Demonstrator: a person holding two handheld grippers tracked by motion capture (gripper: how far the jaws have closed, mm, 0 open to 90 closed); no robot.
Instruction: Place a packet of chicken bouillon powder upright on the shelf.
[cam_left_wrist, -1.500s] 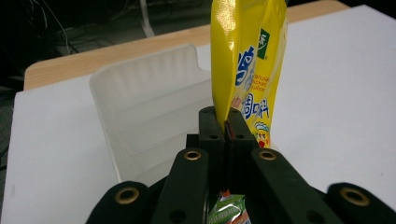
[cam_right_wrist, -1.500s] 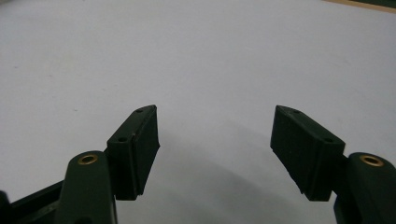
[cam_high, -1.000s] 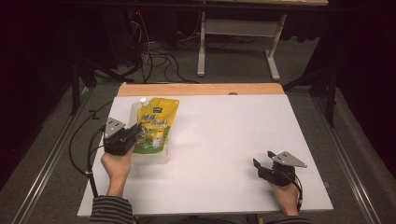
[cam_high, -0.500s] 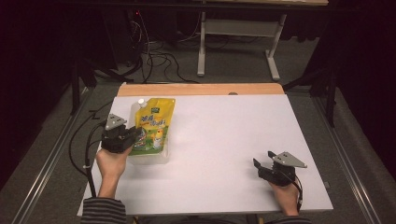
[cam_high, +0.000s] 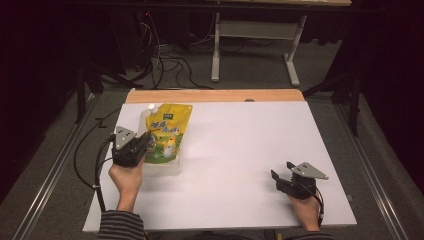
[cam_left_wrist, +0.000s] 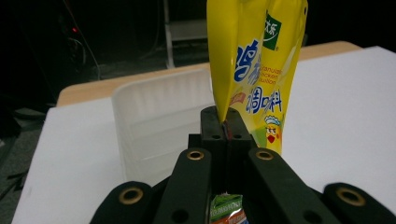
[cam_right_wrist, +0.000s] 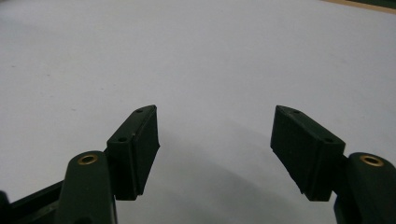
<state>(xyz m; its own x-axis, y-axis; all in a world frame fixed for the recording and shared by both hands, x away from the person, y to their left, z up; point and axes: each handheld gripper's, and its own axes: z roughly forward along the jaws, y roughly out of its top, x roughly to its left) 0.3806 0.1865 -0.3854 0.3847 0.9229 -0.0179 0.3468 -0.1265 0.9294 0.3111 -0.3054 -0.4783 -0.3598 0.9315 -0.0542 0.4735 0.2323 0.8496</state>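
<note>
Yellow spouted pouch (cam_high: 167, 134) with a white cap at the top corner sits at the left side of the bench (cam_high: 240, 150), its lower end in a clear plastic tray (cam_high: 169, 167), upper part leaning toward the far wooden edge. In the left gripper view the pouch (cam_left_wrist: 254, 70) rises upright from between the jaws, blue and white print and a small cartoon figure on its face, and the translucent tray (cam_left_wrist: 159, 116) is just to its left. Left gripper (cam_high: 137, 147) has its jaws closed tight on the pouch's lower edge; the seam is pinched flat between the two black pads. A hand (cam_high: 126, 177) holds it from below, striped sleeve at the bench's near edge, black cable looping off the left side. Right gripper (cam_high: 282, 179) is well apart, near the right front corner of the bench, held by the other hand (cam_high: 306, 207). Its jaws are spread wide and hold nothing; in the right gripper view the gripper (cam_right_wrist: 215, 154) shows bare white bench surface between the pads. Floor beyond has cables and a table frame.
</note>
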